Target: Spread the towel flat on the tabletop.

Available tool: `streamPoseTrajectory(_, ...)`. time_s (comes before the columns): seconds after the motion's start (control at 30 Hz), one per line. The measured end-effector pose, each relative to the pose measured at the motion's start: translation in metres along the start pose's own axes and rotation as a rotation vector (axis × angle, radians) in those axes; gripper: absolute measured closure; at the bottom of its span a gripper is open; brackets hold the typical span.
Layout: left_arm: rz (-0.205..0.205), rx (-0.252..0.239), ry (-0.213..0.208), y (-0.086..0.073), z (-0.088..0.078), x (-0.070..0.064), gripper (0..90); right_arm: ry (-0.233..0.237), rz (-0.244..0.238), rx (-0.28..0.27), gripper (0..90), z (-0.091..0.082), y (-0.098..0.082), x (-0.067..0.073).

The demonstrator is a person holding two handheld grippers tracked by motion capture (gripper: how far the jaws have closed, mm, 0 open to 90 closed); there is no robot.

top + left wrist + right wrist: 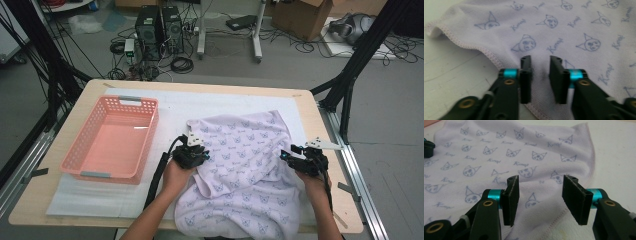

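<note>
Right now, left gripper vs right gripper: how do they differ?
1. Jaw gap: the left gripper has its jaws close together, pinching a ridge of the lilac towel; the right gripper has its jaws wide apart with nothing between the pads.
2. Place: the left gripper sits at the towel's left hem, the right gripper near its right edge.
Shared: black jaws, teal collars, both aimed at the same towel.
</note>
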State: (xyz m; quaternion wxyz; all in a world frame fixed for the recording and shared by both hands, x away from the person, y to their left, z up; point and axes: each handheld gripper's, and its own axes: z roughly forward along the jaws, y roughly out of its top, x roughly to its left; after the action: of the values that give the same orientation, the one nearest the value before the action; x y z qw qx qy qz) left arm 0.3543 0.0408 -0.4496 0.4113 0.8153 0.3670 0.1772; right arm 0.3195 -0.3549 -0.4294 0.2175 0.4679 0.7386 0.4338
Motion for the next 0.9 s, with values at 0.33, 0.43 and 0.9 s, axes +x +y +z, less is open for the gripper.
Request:
streamPoseTrajectory(0.33,-0.241,-0.178,0.204,0.014,-0.003,0.057,87.6,0.007,-0.002,-0.017,48.1,0.003,0.002,0.003)
streamPoseTrajectory(0.43,-0.289,-0.209,0.207,0.018,-0.003,0.071,87.5,0.003,-0.002,-0.019,48.1,0.004,0.003,0.003)
streamPoseTrajectory(0.9,-0.227,-0.169,0.003,0.026,-0.017,0.045,49.4,0.026,-0.105,0.171,85.5,0.043,0.004,0.012)
